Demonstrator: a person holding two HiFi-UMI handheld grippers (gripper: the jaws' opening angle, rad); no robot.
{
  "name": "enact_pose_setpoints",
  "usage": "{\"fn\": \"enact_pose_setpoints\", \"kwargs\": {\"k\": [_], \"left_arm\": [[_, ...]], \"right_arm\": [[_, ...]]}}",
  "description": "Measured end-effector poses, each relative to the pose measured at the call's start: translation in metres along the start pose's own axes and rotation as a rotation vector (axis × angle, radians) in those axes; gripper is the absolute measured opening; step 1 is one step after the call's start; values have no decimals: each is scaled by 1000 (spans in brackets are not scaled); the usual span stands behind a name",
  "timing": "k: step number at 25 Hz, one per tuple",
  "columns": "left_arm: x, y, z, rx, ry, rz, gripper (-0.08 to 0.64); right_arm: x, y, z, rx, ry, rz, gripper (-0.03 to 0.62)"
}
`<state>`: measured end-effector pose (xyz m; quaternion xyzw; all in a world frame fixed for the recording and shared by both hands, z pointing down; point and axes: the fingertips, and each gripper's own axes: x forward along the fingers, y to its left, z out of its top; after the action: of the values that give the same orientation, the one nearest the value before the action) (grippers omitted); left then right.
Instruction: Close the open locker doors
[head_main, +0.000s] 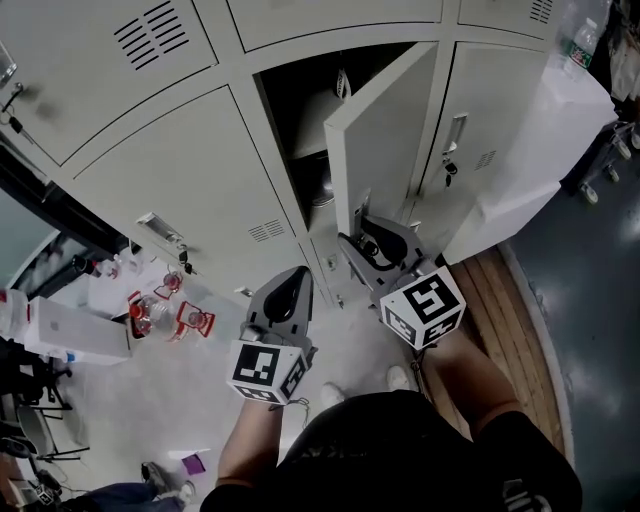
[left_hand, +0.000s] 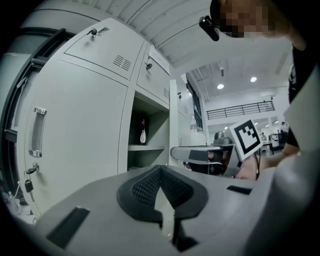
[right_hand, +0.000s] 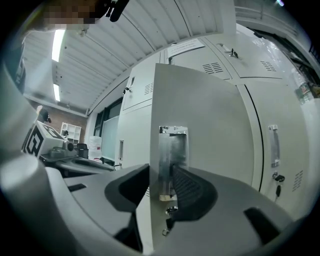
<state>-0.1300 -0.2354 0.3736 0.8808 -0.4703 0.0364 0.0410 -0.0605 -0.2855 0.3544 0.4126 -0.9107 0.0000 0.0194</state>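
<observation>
One locker door (head_main: 385, 130) stands swung out from the grey locker bank, baring a dark compartment (head_main: 300, 110) with a shelf. My right gripper (head_main: 372, 245) is at that door's lower free edge. In the right gripper view the door's edge and metal handle plate (right_hand: 172, 150) lie between the jaws of the right gripper (right_hand: 160, 187), one pad behind the door and the ribbed pad against the handle. My left gripper (head_main: 290, 290) hangs lower left, away from the lockers, shut with nothing in it (left_hand: 162, 192). The left gripper view shows the open compartment (left_hand: 145, 145) with a dark bottle (left_hand: 143, 131) inside.
Closed locker doors (head_main: 190, 170) flank the open one on both sides. Red and clear items (head_main: 165, 310) and a white box (head_main: 60, 335) lie on the floor at the left. A wooden platform (head_main: 510, 310) and a white covered unit (head_main: 540, 150) stand at the right.
</observation>
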Motion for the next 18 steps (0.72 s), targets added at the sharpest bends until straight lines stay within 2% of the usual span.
{"fn": "enact_pose_setpoints", "kwargs": {"k": [16, 18], "left_arm": [[-13, 39, 1, -8, -4, 88, 5], [-13, 43, 1, -9, -5, 98, 5]], "right_arm": [[85, -4, 1, -2, 0, 12, 141], [93, -4, 1, -14, 5, 21, 125]]}}
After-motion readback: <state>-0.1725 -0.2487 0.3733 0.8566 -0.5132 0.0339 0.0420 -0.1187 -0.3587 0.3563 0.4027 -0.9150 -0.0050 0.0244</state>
